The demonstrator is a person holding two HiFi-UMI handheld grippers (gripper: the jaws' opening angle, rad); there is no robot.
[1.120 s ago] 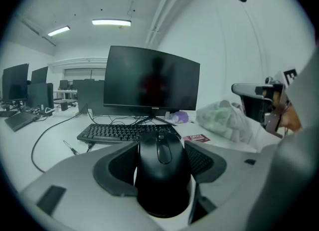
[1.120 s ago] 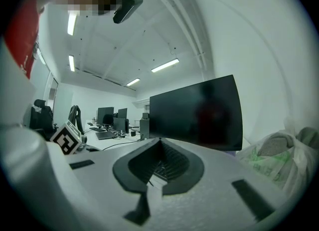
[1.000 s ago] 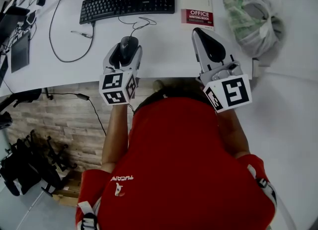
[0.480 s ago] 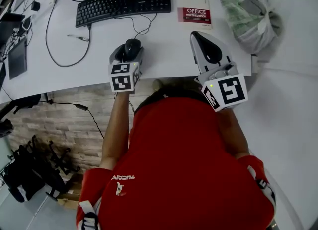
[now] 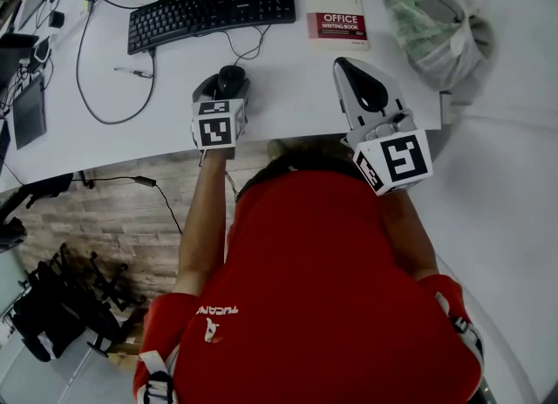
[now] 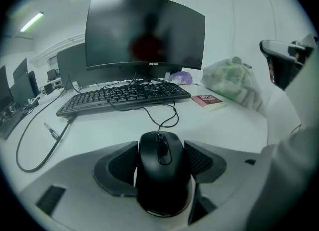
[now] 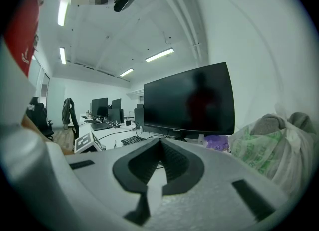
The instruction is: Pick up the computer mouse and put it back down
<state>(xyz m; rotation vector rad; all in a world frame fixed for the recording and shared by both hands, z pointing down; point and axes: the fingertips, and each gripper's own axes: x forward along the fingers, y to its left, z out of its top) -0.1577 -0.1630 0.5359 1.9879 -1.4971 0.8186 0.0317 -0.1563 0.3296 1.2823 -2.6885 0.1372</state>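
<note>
A black wired computer mouse (image 5: 230, 79) sits between the jaws of my left gripper (image 5: 227, 85) near the front of the white desk (image 5: 288, 97). In the left gripper view both dark pads press against the mouse's (image 6: 162, 170) sides, so the left gripper (image 6: 160, 148) is shut on it. Whether the mouse rests on the desk or hangs just above it is unclear. The mouse cable runs back toward the keyboard (image 6: 124, 97). My right gripper (image 5: 342, 62) hovers to the right over the desk, its jaws shut together and empty, as the right gripper view (image 7: 160, 141) confirms.
A black keyboard (image 5: 212, 8) lies at the back of the desk, with a dark monitor (image 6: 144, 35) behind it. A red-labelled writing book (image 5: 337, 23) and a tied plastic bag (image 5: 432, 18) lie at the right. Loose cables (image 5: 96, 88) trail on the left.
The left gripper, still holding the mouse, has gone down toward the desk and a little forward. The right gripper has barely moved.
</note>
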